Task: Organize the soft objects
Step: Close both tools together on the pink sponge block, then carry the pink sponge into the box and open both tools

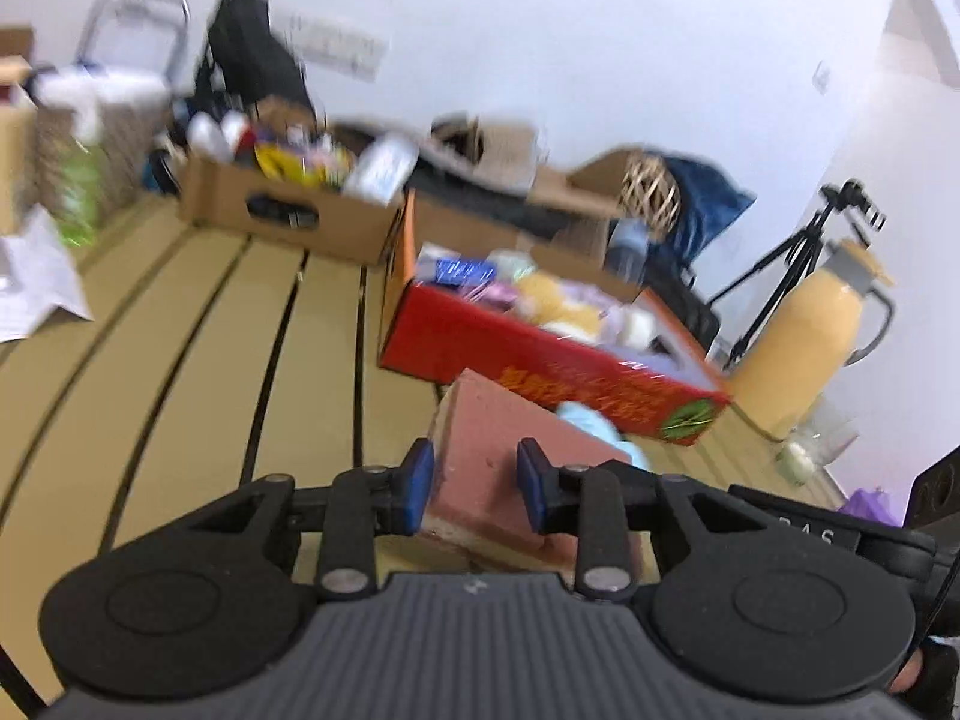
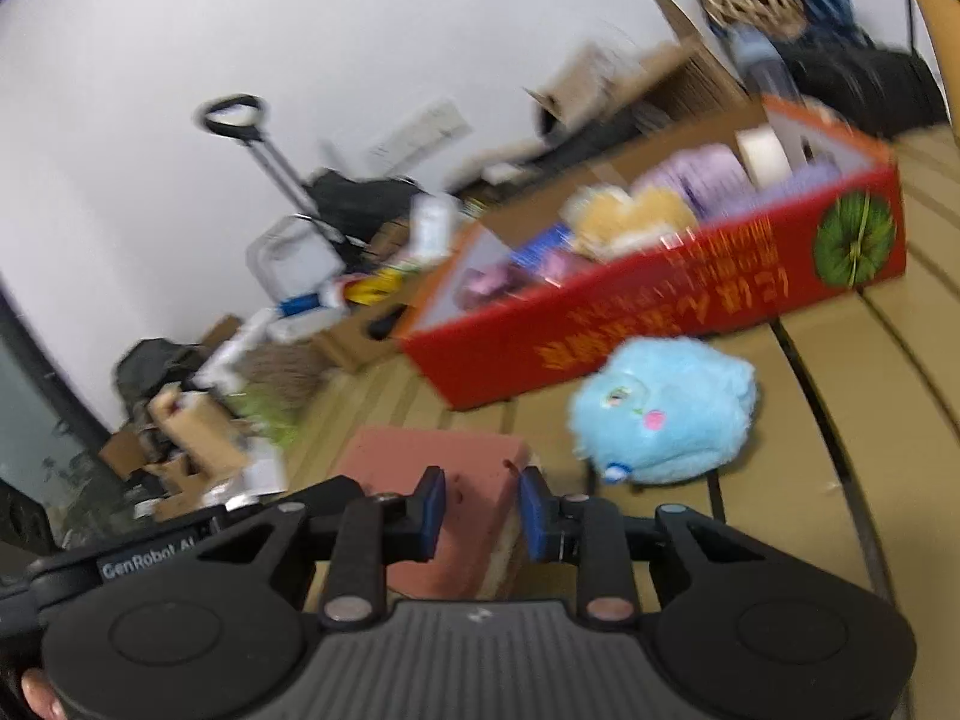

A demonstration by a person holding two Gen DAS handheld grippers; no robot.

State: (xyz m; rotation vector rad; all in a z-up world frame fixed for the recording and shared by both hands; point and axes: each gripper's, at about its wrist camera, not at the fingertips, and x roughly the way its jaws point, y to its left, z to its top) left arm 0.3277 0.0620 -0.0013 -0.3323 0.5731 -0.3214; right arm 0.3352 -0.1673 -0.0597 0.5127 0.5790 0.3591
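A pink-red foam block (image 1: 510, 456) lies on the tan slatted table. My left gripper (image 1: 475, 483) has its blue pads on both sides of the block's near end. My right gripper (image 2: 482, 513) has its pads against the other end of the same block (image 2: 438, 480). A light blue plush toy (image 2: 666, 414) lies on the table to the right of the block, in front of the red cardboard box (image 2: 660, 330). The box holds several soft things: a yellow plush, purple items, a tape roll. The box (image 1: 540, 360) and a bit of the plush (image 1: 591, 423) show in the left wrist view.
A brown cardboard box (image 1: 288, 210) full of clutter stands at the back of the table. A yellow thermos jug (image 1: 804, 336), a glass cup (image 1: 816, 438) and a tripod (image 1: 798, 276) stand at the right. More boxes and a trolley line the wall (image 2: 240, 324).
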